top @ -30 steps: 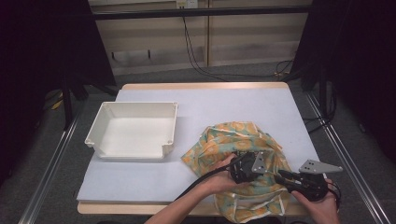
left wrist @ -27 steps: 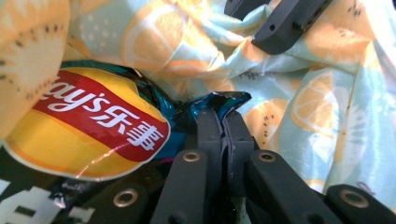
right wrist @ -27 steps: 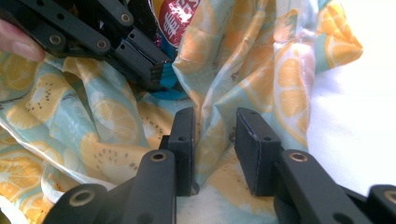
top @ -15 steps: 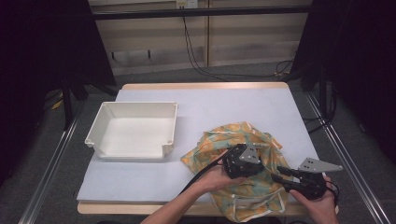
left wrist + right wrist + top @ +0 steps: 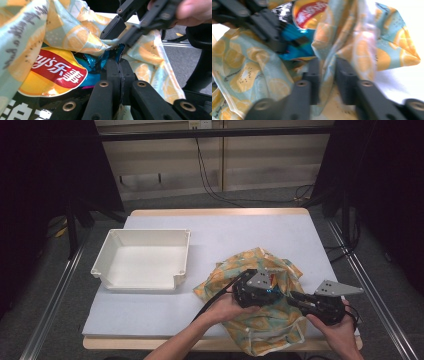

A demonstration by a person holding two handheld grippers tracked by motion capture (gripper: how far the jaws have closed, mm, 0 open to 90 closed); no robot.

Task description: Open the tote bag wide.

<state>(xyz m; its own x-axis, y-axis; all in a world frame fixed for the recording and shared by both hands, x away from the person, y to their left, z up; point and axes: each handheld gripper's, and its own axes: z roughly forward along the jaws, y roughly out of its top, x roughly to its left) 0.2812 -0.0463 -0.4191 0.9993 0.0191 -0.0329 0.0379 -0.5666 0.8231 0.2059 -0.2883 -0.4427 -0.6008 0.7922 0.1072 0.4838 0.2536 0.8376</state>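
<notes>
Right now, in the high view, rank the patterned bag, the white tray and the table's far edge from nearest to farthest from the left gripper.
1. Patterned bag: right under the left gripper, near right.
2. White tray: to its left, apart from the bag.
3. Table's far edge: at the back.

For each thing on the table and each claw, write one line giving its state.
Fruit-print bag: crumpled, mouth open.
Chip packet: partly inside the bag, its blue edge pinched.
White tray: upright, empty.
Left claw: shut on the chip packet.
Right claw: just closing, bag fabric between its jaws.
</notes>
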